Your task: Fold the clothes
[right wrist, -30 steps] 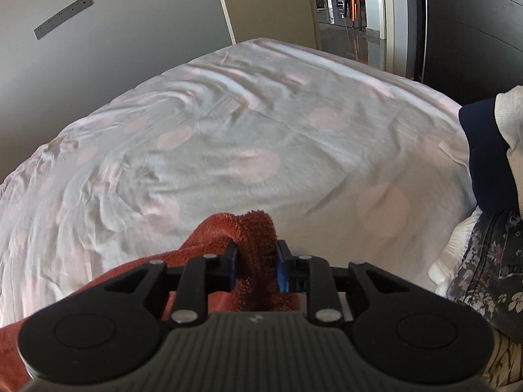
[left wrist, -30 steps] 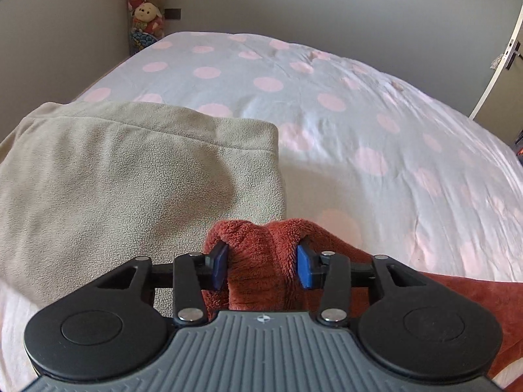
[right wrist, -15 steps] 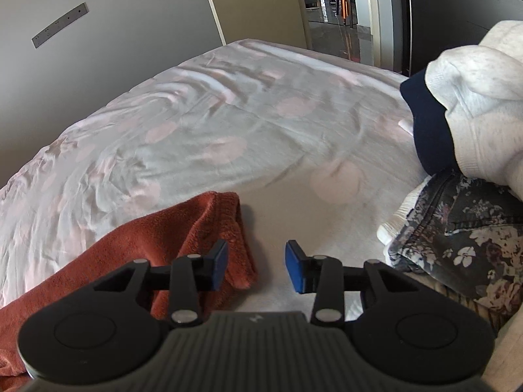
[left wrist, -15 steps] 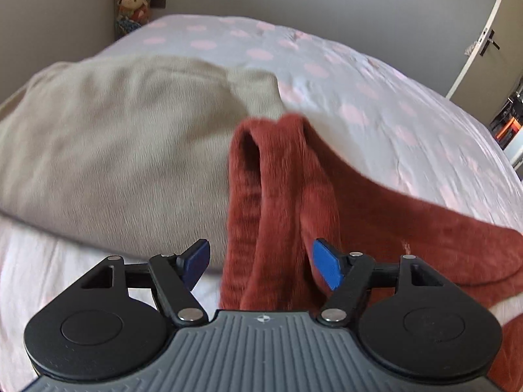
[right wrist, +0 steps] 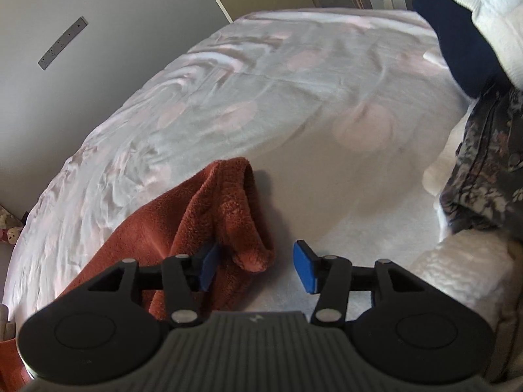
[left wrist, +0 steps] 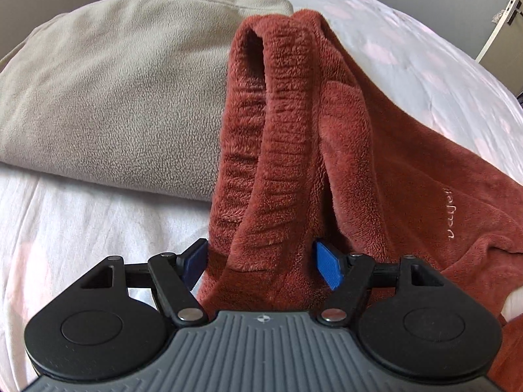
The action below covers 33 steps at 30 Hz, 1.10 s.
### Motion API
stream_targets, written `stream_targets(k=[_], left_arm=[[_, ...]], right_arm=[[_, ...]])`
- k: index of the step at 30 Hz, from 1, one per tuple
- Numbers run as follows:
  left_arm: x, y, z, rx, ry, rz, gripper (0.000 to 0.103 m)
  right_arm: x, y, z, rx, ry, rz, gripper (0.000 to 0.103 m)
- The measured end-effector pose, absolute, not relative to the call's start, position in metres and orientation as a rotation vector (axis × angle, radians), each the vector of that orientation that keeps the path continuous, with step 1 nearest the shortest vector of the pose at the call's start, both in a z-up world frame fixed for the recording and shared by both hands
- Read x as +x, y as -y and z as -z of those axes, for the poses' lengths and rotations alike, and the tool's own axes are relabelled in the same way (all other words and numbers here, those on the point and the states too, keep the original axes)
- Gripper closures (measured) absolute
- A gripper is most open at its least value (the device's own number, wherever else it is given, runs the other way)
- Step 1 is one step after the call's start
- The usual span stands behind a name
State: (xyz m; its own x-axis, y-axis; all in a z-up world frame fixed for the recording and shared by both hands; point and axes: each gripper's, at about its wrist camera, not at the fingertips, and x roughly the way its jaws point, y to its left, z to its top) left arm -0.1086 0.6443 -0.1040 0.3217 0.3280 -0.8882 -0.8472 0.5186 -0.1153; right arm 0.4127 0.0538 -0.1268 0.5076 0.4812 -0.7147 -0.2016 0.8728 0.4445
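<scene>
A rust-red fleece garment (left wrist: 359, 150) lies on the bed, its end bunched into a standing fold right in front of my left gripper (left wrist: 261, 264). That gripper is open; the fold rises between its blue pads (left wrist: 328, 269), which do not pinch it. In the right wrist view the garment's other corner (right wrist: 235, 209) lies on the sheet beside the left pad of my right gripper (right wrist: 256, 269). Its jaws are opening, with a gap to the right pad and nothing gripped.
A folded beige fleece (left wrist: 114, 91) lies left of the red garment. The bed sheet (right wrist: 261, 91) is pale with pink dots. A heap of clothes, dark floral (right wrist: 483, 170), navy and white, is piled at the right. Walls and a door stand beyond the bed.
Both grippers let go of the red garment and opened. Both moved down toward the bed, and the released cloth now lies slack in front of them.
</scene>
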Motion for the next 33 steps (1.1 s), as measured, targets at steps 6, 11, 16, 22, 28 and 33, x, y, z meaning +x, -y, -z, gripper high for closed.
stream_targets(k=[6,11,16,22,28,33], left_arm=[[-0.104,-0.647,0.103,-0.715,-0.94,-0.887,0.067],[-0.114,-0.645,0.085,-0.688,-0.929,-0.949,0.078],[-0.137,-0.649,0.074,-0.735,-0.915,-0.969,0.078],[-0.141,-0.65,0.057,-0.703,-0.908,-0.918,0.057],[-0.136,-0.656,0.026,-0.624,-0.806,-0.867,0.04],[-0.098,-0.679,0.019,-0.533,-0.758,-0.872,0.035]], right_arm=[[0.407,-0.052,0.126,0.338,-0.951,-0.349,0.079],[0.397,-0.046,0.107,0.231,-0.923,-0.282,0.081],[0.393,-0.045,0.116,0.175,-0.998,-0.246,0.08],[0.38,-0.052,0.111,0.106,-1.011,-0.257,0.069],[0.376,-0.043,0.085,0.093,-0.935,-0.325,0.062],[0.404,-0.045,0.068,0.131,-0.882,-0.347,0.054]])
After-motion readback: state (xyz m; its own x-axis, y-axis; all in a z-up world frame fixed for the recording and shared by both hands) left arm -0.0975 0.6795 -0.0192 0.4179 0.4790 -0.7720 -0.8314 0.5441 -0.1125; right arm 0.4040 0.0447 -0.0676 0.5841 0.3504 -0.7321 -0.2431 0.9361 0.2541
